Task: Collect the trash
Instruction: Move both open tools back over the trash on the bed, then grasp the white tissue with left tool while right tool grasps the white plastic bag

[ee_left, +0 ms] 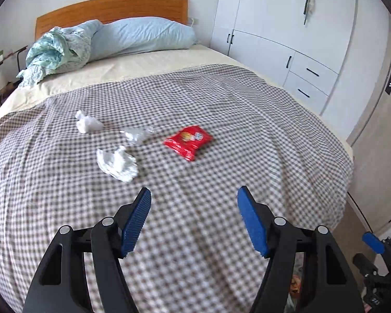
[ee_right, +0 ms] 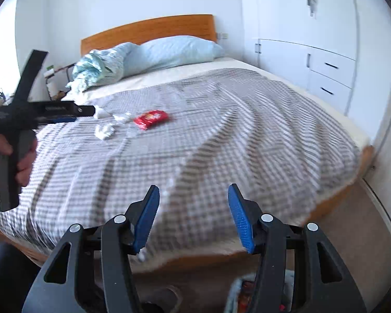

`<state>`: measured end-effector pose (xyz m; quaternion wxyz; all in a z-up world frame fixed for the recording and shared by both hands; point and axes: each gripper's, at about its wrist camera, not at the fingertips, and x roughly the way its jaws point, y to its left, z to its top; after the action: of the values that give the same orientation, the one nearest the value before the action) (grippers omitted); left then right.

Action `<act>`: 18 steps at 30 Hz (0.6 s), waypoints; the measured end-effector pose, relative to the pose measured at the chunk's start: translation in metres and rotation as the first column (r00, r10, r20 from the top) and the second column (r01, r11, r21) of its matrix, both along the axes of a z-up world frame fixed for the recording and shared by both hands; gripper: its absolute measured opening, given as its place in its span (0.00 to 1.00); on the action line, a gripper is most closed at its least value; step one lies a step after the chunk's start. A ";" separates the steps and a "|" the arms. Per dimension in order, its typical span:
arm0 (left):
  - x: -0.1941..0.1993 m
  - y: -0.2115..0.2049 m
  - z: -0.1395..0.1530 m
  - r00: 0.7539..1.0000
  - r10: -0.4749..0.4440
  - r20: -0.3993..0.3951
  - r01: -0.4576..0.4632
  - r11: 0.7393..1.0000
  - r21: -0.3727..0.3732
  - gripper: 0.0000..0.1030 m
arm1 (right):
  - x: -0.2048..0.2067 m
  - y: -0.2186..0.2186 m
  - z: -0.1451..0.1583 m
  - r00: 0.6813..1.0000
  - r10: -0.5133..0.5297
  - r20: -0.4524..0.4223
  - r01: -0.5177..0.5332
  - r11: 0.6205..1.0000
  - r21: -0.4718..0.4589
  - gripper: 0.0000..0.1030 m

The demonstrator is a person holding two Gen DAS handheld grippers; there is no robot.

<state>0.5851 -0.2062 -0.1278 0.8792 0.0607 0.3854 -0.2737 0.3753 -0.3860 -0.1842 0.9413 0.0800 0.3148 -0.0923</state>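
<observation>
The left tool (ee_left: 194, 195) hangs above the near part of the bed (ee_left: 221, 99), its blue pads spread wide with nothing between them, only the checked blanket (ee_left: 247, 130) showing through the gap. The right tool (ee_right: 193, 194) is likewise parted, at a middling width, and holds nothing; it looks over the foot corner of the bed from lower down and further back.

The trash lies together on the blanket, well ahead of both tools. In the left wrist view, a red snack wrapper (ee_left: 188, 141) lies at about 12 o'clock from the left tool's tips. A clear crumpled plastic piece (ee_left: 136, 134) lies at about 11 o'clock, just left of the wrapper. A crumpled white tissue (ee_left: 117, 162) lies nearest the tool at about 10 o'clock, and a second white wad (ee_left: 87, 124) sits beyond it, further left. All four lie apart from one another, though close.

In the right wrist view the same group sits at about 11 o'clock, and the left tool crosses the left edge of the picture, gripped by a hand (ee_right: 2, 156).

At the head of the bed, a pale blue pillow (ee_left: 143, 35) and a bunched patterned cloth (ee_left: 57, 52) rest against the wooden headboard (ee_left: 112, 7). White wardrobe doors (ee_left: 273, 13) fill the 2 o'clock side.
</observation>
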 end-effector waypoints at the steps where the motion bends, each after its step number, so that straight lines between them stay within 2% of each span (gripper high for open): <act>1: 0.017 0.006 -0.005 1.000 0.002 0.012 -0.003 1.000 0.026 0.64 | 0.012 0.008 0.000 1.000 0.021 0.002 -0.021 1.000 0.005 0.52; 3: 0.052 0.018 -0.015 1.000 0.014 -0.005 -0.014 0.997 0.075 0.64 | 0.031 0.021 0.000 0.998 0.059 0.004 -0.059 0.998 -0.007 0.52; 4: 0.073 0.020 -0.024 0.999 0.012 -0.038 -0.008 0.995 0.094 0.64 | 0.040 0.028 -0.001 0.997 0.074 0.001 -0.074 0.997 -0.018 0.52; 8: 0.139 0.023 -0.053 0.990 0.093 -0.108 -0.079 0.989 0.124 0.64 | 0.070 0.041 -0.012 0.993 0.113 -0.031 -0.113 0.994 -0.008 0.52; 12: 0.174 0.015 -0.088 0.974 0.117 -0.195 -0.090 0.986 0.142 0.63 | 0.092 0.049 -0.019 0.989 0.137 -0.057 -0.137 0.991 -0.003 0.52; 14: 0.180 0.018 -0.098 0.971 0.129 -0.199 -0.100 0.983 0.151 0.16 | 0.101 0.050 -0.022 0.987 0.146 -0.062 -0.146 0.989 -0.003 0.52; 15: 0.182 0.024 -0.099 0.966 0.146 -0.215 -0.118 0.983 0.139 0.02 | 0.107 0.050 -0.023 0.987 0.151 -0.064 -0.151 0.989 0.001 0.52; 16: 0.181 0.036 -0.094 0.959 0.185 -0.216 -0.167 0.981 0.100 0.02 | 0.113 0.050 -0.024 0.986 0.155 -0.062 -0.155 0.988 0.006 0.52; 18: 0.169 0.069 -0.071 0.951 0.232 -0.206 -0.248 0.967 -0.057 0.02 | 0.127 0.051 -0.024 0.984 0.168 -0.051 -0.167 0.986 0.019 0.52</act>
<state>0.7542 -0.1367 -0.1983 0.8650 -0.0503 0.4637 -0.1849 0.5025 -0.3346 -0.2083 0.9365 0.0577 0.3458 -0.0126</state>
